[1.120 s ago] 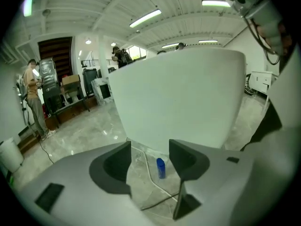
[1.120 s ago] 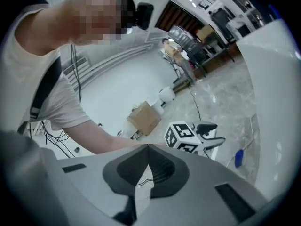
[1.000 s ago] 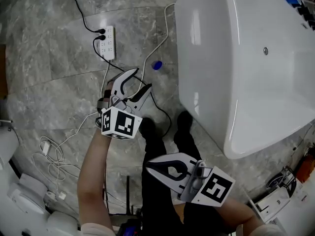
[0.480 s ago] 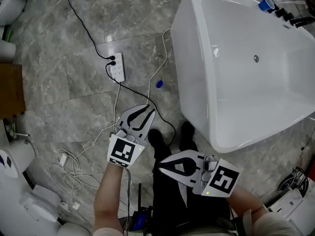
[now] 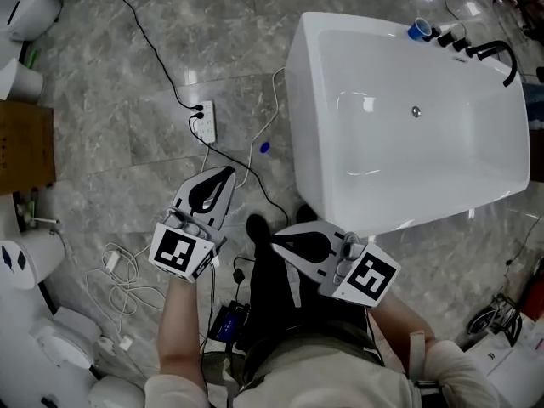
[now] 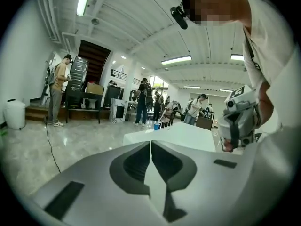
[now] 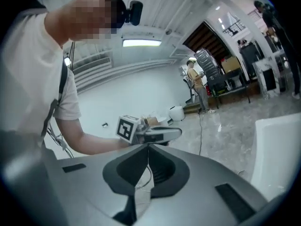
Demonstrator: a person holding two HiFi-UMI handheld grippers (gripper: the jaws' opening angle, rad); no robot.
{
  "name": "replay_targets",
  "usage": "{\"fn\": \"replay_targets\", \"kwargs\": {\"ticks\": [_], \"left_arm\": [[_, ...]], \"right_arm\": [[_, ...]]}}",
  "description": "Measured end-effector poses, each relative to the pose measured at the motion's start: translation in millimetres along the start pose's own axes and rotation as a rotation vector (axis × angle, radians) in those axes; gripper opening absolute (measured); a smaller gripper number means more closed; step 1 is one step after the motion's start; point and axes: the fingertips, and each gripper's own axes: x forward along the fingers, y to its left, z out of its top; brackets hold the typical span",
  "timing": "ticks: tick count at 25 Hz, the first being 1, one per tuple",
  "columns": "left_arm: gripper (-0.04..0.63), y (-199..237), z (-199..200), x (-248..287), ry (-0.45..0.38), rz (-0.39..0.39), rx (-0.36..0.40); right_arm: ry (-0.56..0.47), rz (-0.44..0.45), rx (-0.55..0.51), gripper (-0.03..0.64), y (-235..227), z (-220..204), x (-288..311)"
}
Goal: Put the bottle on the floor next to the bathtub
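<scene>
- Bottle [image 5: 264,148] is in neither pair of tongs: the left gripper [image 5: 228,172] has just been closing, and its own view shows the jaws meeting along their length with nothing between them
- The right gripper [image 5: 274,235] is also closed on nothing, its tips together in front of the person's legs
- Both tongs are held level-ish above the floor [image 5: 127,143], well apart from the bottle, so the placing looks done to me
- From the left gripper the bottle lies beyond the tips, up the head view and a little toward the bathtub [image 5: 299,143]; from the right gripper it lies further off, past the person's feet
- The left hand is the nearer one, should the bottle need another touch
- The bottle stands on the floor near the tub's outer wall, between it and the power strip [image 5: 206,121], with a white cable [image 5: 270,113] running just beside it
- Only a small blue top and a sliver of pale body show from overhead, so I judge it upright, long axis vertical, though that is not certain
- Neither gripper view catches the bottle: the left one looks across the room over the tub's white top, the right one at the other gripper and the person's forearm
- Whether the bottle touches the cable is too small to tell
</scene>
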Motion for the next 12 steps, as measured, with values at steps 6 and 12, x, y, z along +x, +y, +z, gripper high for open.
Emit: {"fn": "replay_targets", "kwargs": {"ticks": [6, 12], "left_arm": [[0.064, -47, 60, -35, 0.013, 0.006, 0.052], [0.064, -78, 95, -56, 0.042, 0.047, 0.104]], "right_arm": [[0.162, -0.15, -0.324, 0.028, -5, 25, -41], [0.21, -0.251, -0.501, 0.028, -27, 59, -83]]}}
